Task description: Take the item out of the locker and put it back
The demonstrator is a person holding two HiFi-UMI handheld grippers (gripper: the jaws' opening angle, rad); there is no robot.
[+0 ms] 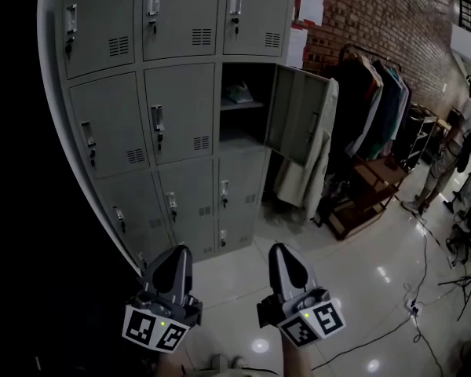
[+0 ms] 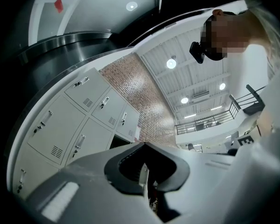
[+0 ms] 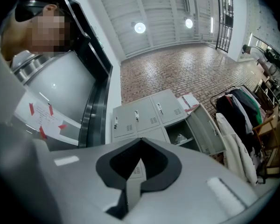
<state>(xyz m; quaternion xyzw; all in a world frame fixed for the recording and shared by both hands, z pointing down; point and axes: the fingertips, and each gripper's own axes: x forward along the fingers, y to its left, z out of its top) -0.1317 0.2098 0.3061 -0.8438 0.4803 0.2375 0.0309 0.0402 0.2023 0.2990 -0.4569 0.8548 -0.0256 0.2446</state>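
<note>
Before the locker (image 1: 180, 108), left gripper (image 1: 179, 251) and right gripper (image 1: 279, 248) tilt upward, jaws closed, empty.

The head view looks down from well back; both gripper views tilt upward, all sharing the grey lockers (image 1: 180, 108)

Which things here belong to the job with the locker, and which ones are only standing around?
Part of the job: open locker compartment; item on its shelf; locker door; left gripper and right gripper, both shut and empty.

Only around: closed lockers; clothes rack; white coat; person; floor cables.
</note>
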